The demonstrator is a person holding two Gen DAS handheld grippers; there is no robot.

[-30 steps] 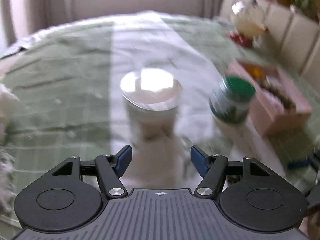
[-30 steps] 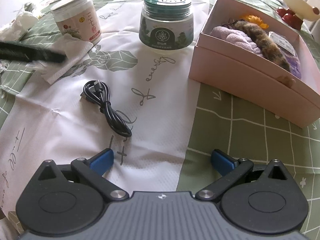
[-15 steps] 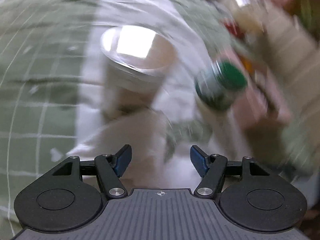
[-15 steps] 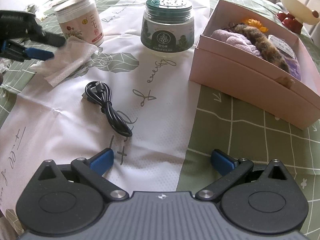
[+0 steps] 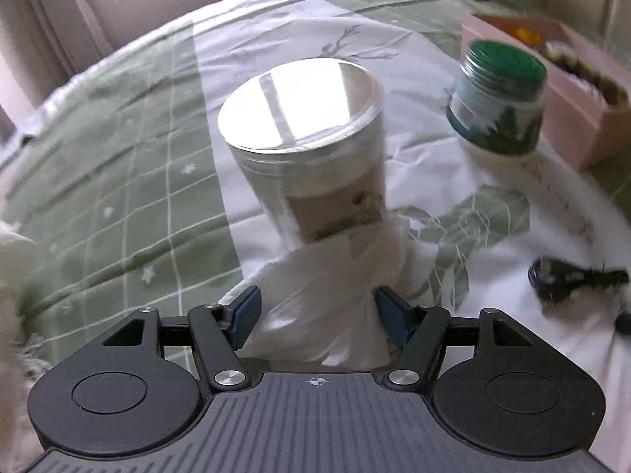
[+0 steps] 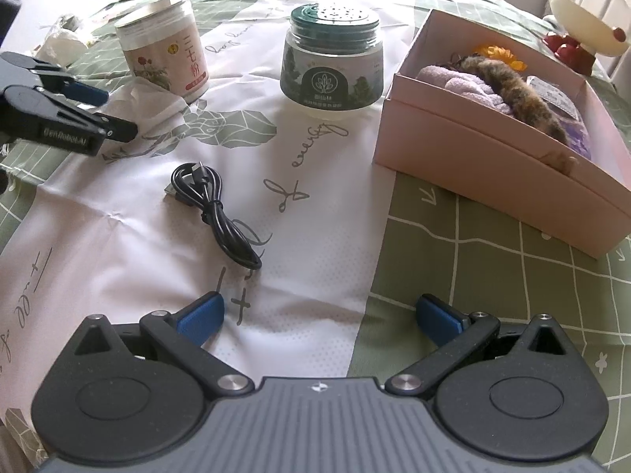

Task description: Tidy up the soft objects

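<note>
Our left gripper [image 5: 315, 309] stands spread around the white tissue [image 5: 331, 295], which lies against the silver-lidded jar [image 5: 303, 138] at twelve o'clock. Closing carelessly could nudge that jar over. Our right gripper [image 6: 319, 311] hangs spread, empty, the pink box [image 6: 493, 157] at two o'clock.

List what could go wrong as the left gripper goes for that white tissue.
The tissue lies against the silver-lidded jar; the open left gripper straddling it may nudge or tip the jar. Thin and crumpled, the tissue could tear or slip when the fingers close.
</note>
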